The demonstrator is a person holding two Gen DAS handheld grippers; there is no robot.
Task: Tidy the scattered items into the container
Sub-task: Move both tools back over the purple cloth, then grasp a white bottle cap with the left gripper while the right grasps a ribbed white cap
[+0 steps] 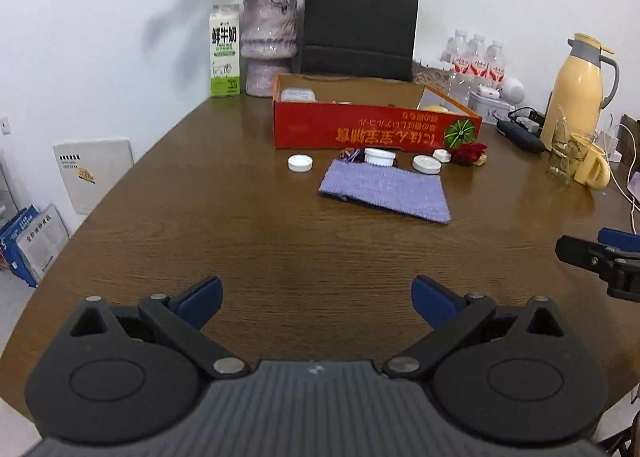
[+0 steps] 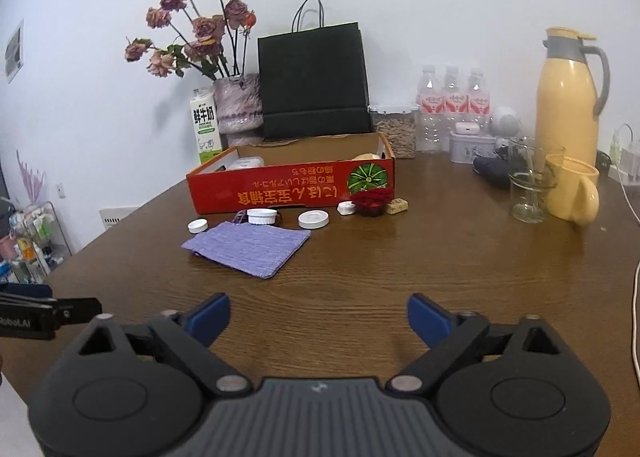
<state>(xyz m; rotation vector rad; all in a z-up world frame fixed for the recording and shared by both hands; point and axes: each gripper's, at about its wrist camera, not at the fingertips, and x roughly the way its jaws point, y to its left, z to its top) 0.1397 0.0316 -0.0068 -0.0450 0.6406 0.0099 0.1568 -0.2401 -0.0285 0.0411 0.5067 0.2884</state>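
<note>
A red cardboard box stands open on the brown table, with a few items inside. In front of it lie a purple knitted cloth, a white jar, two white lids, a small white piece, a red flower-like item and a small beige block. My left gripper is open over bare table, well short of the cloth. My right gripper is open too, nothing between its fingers.
At the back stand a milk carton, a vase of dried roses, a black paper bag and water bottles. At the right are a yellow thermos, a glass, a yellow mug and a white cable.
</note>
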